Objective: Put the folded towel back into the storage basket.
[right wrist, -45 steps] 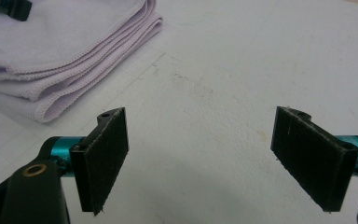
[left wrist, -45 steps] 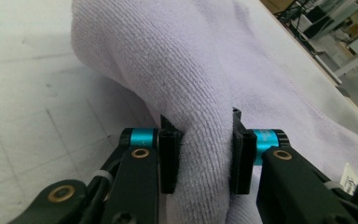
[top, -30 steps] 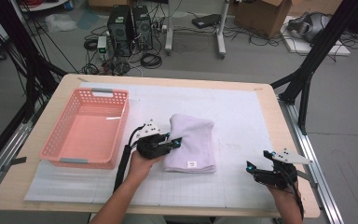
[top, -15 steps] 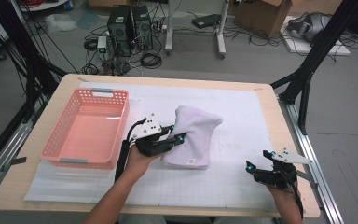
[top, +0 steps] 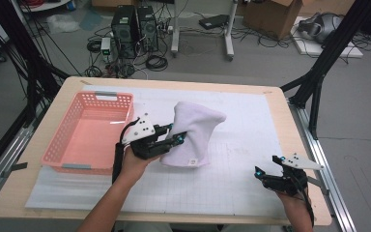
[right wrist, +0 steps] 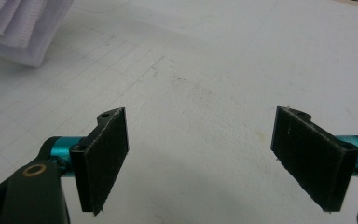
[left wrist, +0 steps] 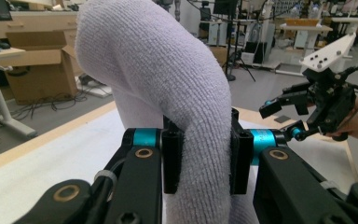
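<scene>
Folded white towel [top: 193,133], half lifted off the tabletop [top: 251,193] near the middle, just right of the pink basket [top: 89,133]. Left claw [top: 174,140] clamped on the towel's left edge, pads squeezing a thick fold of terry between them, easy to see in the left gripper view [left wrist: 200,154]. Upper part humped up and sagging over the jaws, lower edge apparently resting on the white grid mat.

Handling guess: soft, light, floppy, zero stiffness. Not slippery, thanks to the loopy terry pile, and nothing fragile about it. Biggest nuisance probably the fold layers sliding apart and the whole thing flopping open if pinched by one layer only. Best bite: across all layers at a folded edge, deep into the pads, same as now.

Right claw [top: 270,169] parked at the tabletop's near right corner, jaws spread wide with nothing between them, bare mat below in the right gripper view [right wrist: 200,154].

Labels: small square tag [top: 192,162] on the towel's lower hem, too tiny to read, maybe a logo. No other legible writing anywhere.
</scene>
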